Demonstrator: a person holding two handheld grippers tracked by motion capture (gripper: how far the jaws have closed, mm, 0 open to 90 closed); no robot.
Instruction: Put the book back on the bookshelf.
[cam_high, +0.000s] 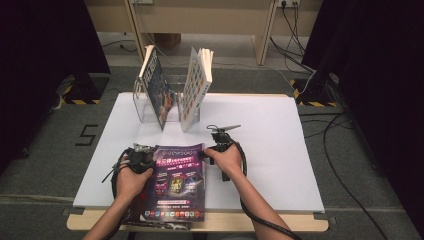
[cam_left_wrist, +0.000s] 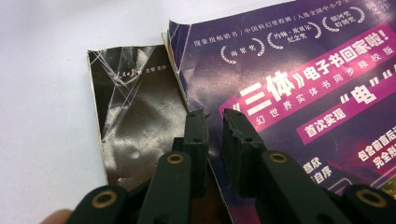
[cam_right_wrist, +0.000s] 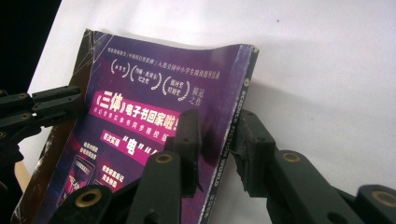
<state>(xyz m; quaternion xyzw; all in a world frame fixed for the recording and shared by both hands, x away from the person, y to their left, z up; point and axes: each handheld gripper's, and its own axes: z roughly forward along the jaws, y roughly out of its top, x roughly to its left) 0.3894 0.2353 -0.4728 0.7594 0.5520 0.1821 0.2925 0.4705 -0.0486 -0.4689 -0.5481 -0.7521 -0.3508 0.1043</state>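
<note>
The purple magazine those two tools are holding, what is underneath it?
Under the purple magazine lies white paper covering the table. At its left edge a dark, creased flap sticks out beside the left hand-held gripper. Anything further beneath is covered.

Purple magazine (cam_high: 176, 182) between tongs (apparently gripped)

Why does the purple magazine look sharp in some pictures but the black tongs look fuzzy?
Left gripper view: the tongs sit close and soft, the magazine print crisp, its dark flap glaring. Right gripper view: tongs blurred, cover readable. High view: table evenly bright, surroundings dark.
</note>
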